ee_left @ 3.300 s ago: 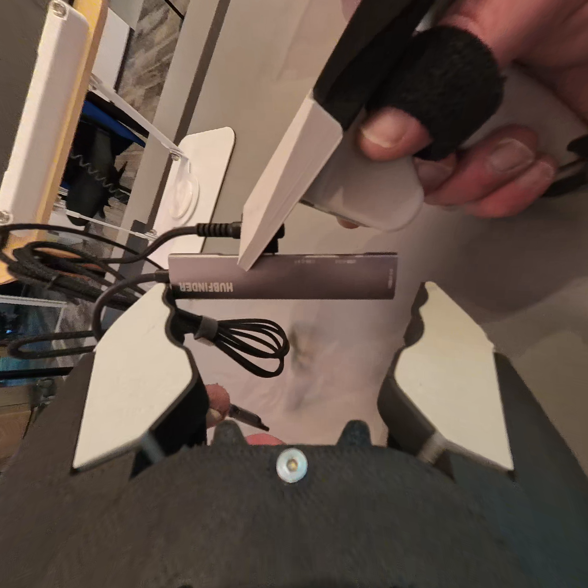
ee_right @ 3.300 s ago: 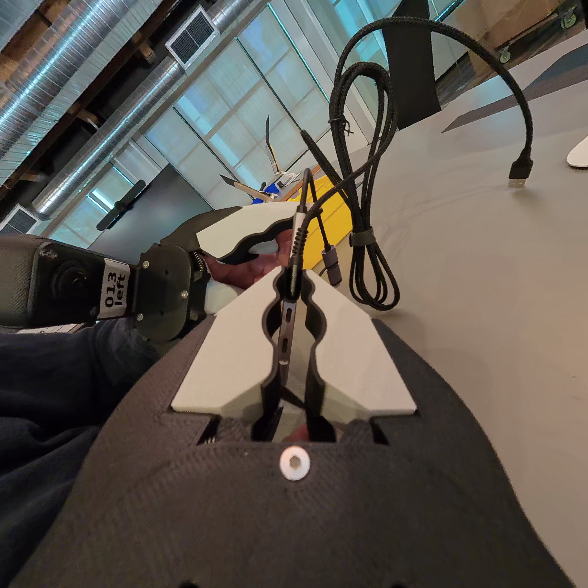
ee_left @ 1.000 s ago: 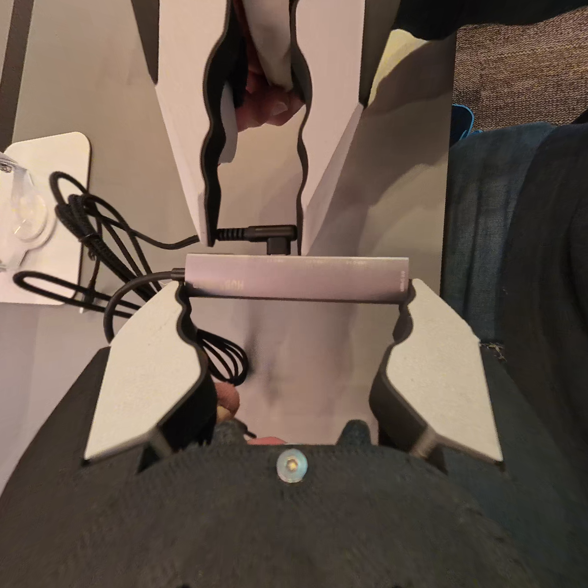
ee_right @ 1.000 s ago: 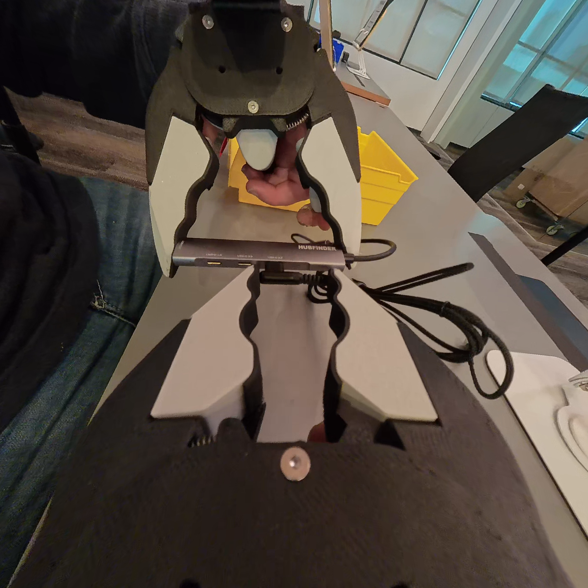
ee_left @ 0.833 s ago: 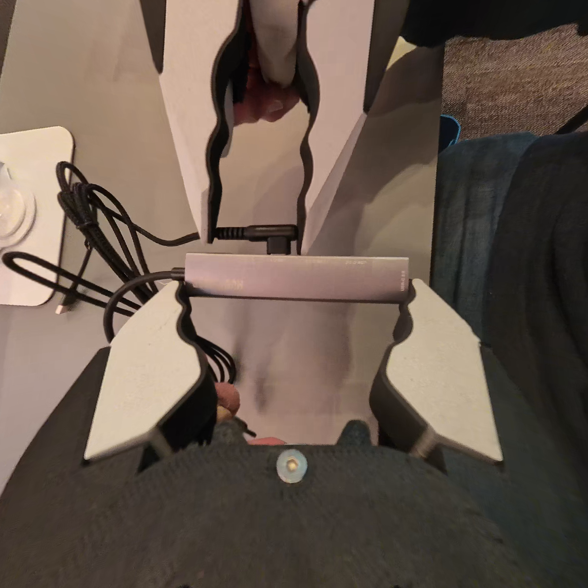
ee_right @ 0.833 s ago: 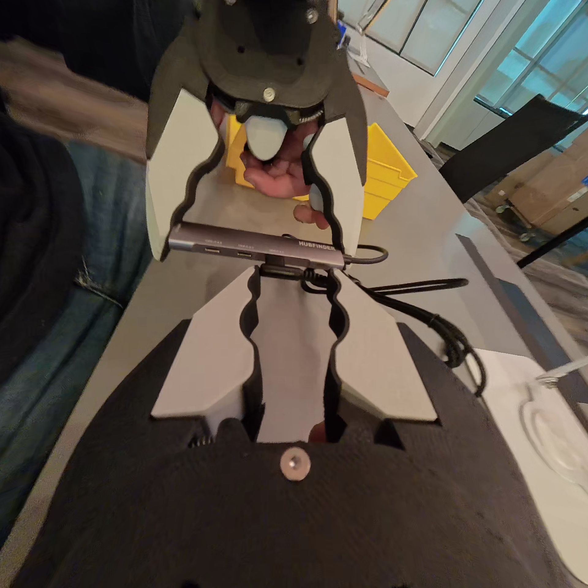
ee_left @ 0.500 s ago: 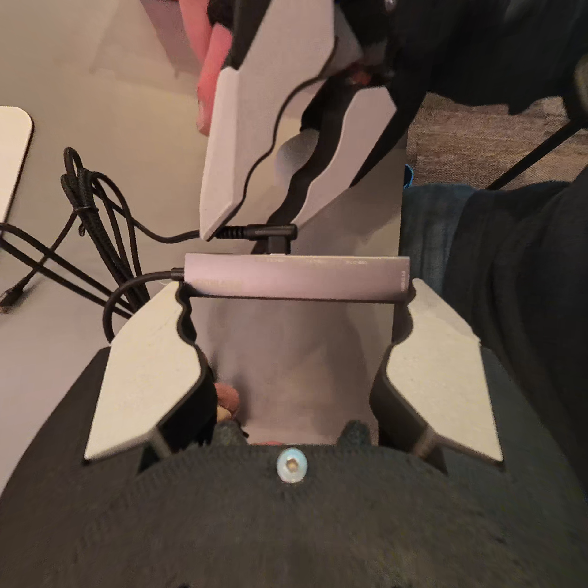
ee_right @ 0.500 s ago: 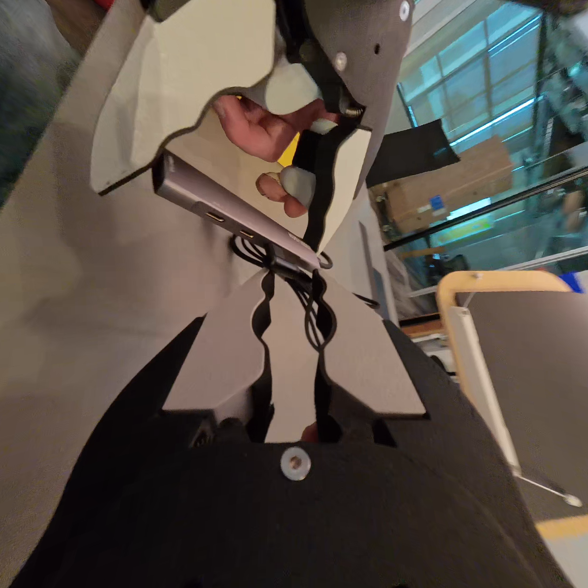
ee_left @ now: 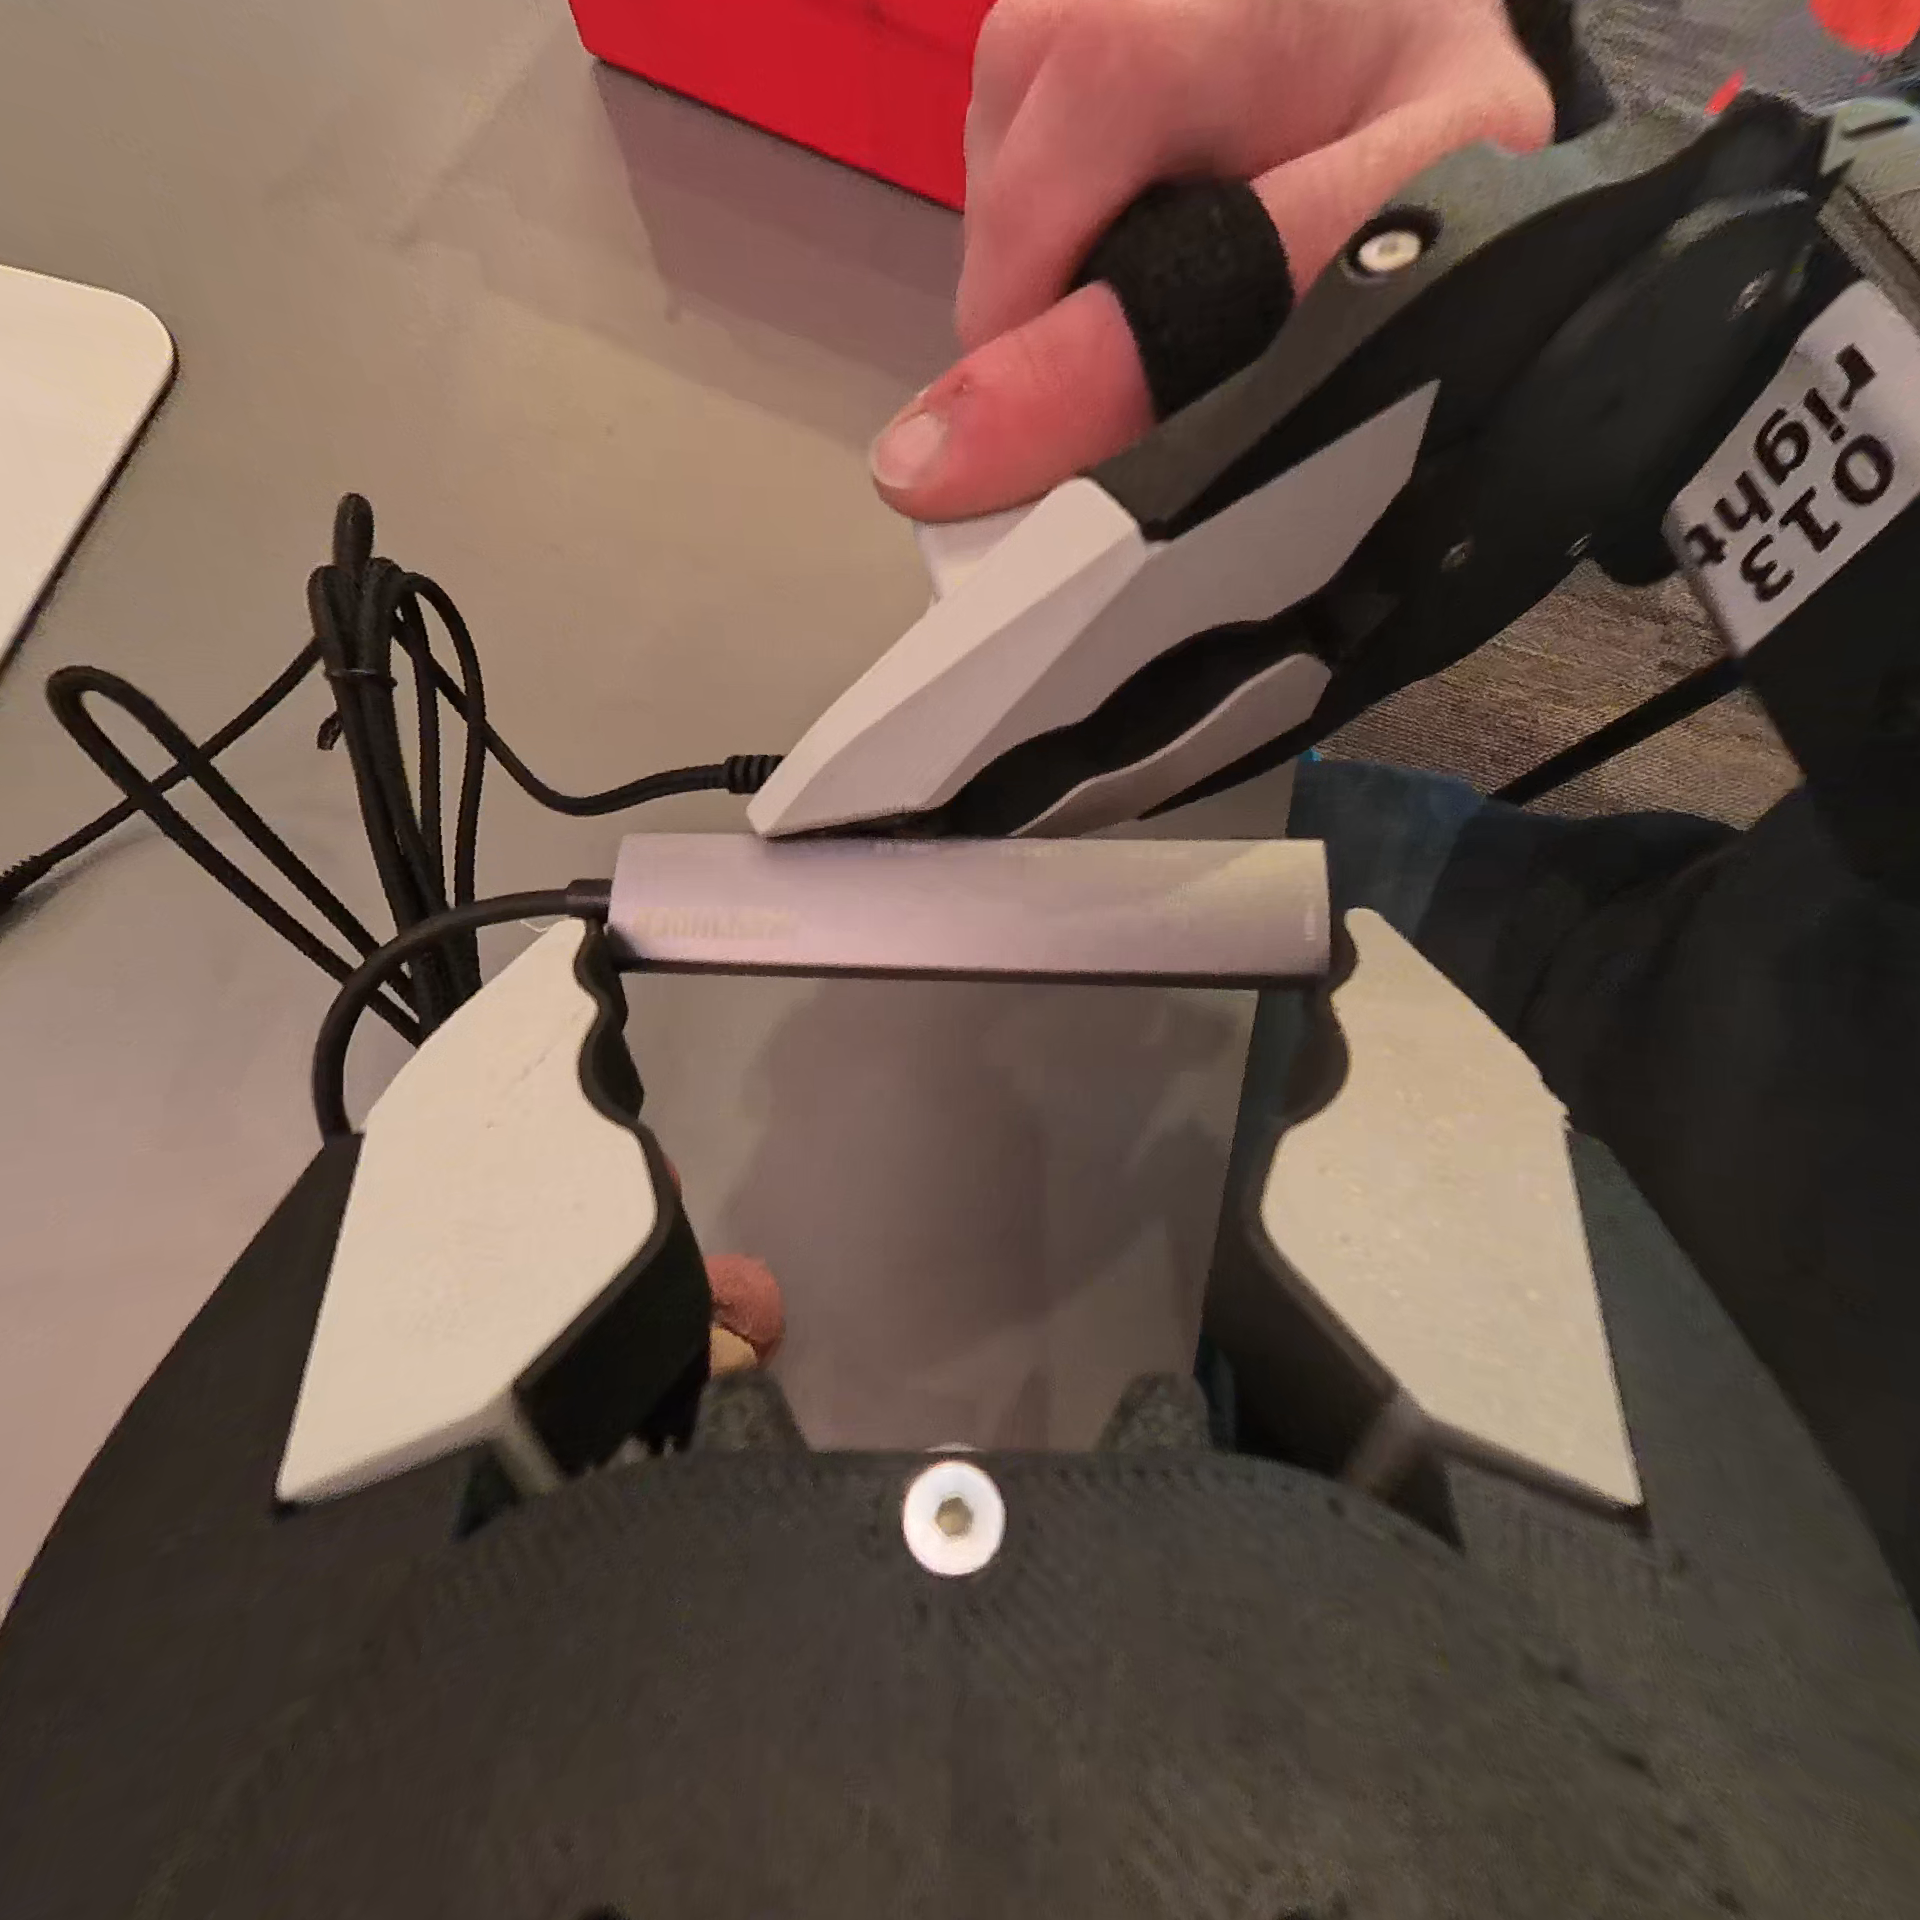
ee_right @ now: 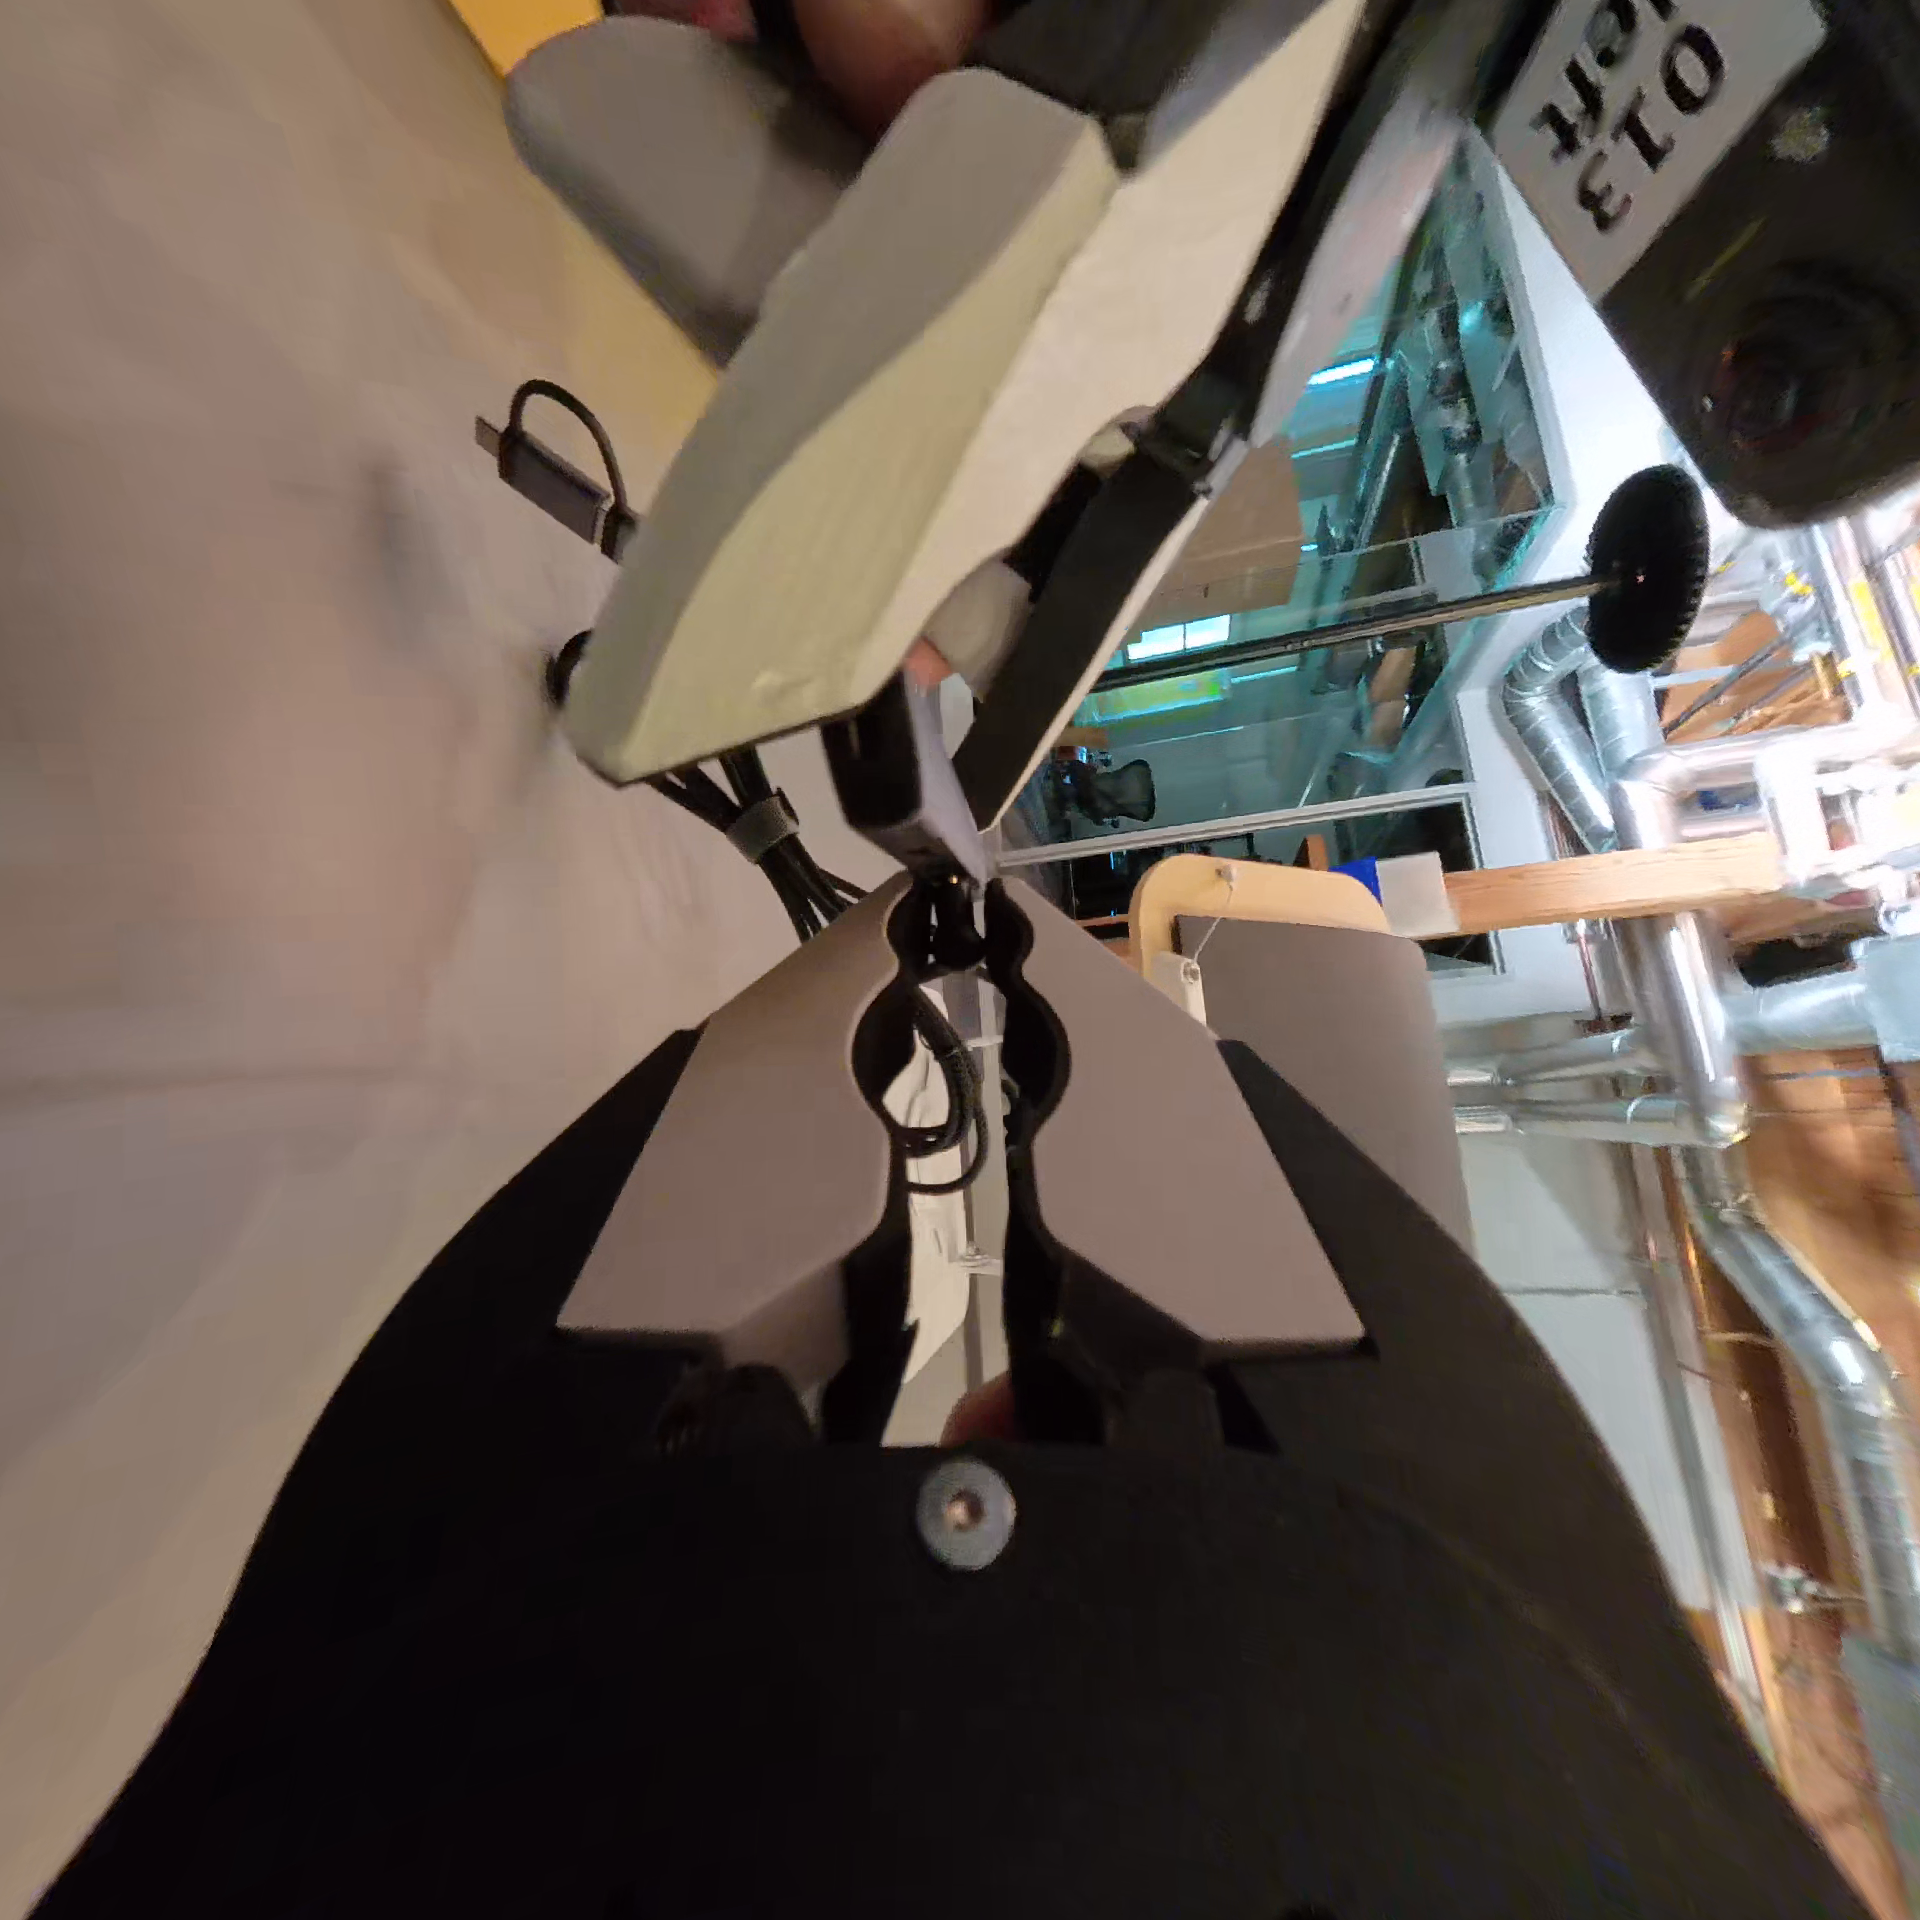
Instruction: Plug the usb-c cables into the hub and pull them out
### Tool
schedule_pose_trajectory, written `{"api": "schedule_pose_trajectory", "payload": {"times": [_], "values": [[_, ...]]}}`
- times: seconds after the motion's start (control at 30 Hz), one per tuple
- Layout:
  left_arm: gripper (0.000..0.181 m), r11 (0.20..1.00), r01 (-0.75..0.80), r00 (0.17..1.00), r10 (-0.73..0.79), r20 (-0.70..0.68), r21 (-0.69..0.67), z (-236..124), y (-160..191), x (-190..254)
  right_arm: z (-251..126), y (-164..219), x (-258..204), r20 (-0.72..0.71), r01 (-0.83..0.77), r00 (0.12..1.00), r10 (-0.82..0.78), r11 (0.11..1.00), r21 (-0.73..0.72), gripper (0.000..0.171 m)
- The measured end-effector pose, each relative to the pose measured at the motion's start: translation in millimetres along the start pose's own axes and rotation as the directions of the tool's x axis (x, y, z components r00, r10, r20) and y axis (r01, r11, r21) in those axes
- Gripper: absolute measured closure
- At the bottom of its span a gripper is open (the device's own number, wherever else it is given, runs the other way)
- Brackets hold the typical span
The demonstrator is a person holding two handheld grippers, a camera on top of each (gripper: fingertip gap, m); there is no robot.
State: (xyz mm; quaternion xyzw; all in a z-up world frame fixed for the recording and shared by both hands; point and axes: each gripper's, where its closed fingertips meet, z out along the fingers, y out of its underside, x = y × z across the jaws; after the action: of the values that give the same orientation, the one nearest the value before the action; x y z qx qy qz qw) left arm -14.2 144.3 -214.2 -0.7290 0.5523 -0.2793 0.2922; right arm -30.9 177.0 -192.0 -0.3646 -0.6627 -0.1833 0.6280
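Right gripper (ee_left: 894,816) had rolled sideways, pinching angled black usb-c plug (ee_right: 940,914); left gripper (ee_left: 971,951) clamped rigid grey aluminium hub (ee_left: 966,909) endwise. Grip plug body, not flexible braided cable (ee_left: 395,665).

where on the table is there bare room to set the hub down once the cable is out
Two free patches: the grey table between the white pad and the red box, and the strip under the hub, between the left tongs' fingers. It is crowded left of the hub, where the bundled black cable lies.
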Motion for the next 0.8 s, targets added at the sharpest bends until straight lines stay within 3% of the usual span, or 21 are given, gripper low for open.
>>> {"api": "schedule_pose_trajectory", "payload": {"times": [0.33,0.7,0.8], "values": [[0.060,0.998,0.045,0.998,-0.047,0.050,0.037,1,-9,-6,1,9,6,-0.066,0.009,0.998,-0.015,0.996,-0.088,0.168],[0.060,0.995,0.039,0.999,-0.037,-0.030,0.094,1,-11,3,-7,2,3,0.055,-0.033,0.998,0.029,0.996,0.077,0.167],[0.064,0.992,0.039,0.999,-0.036,-0.022,0.118,-3,-14,-1,-6,8,7,0.050,-0.025,0.998,0.023,0.999,0.036,0.168]]}}
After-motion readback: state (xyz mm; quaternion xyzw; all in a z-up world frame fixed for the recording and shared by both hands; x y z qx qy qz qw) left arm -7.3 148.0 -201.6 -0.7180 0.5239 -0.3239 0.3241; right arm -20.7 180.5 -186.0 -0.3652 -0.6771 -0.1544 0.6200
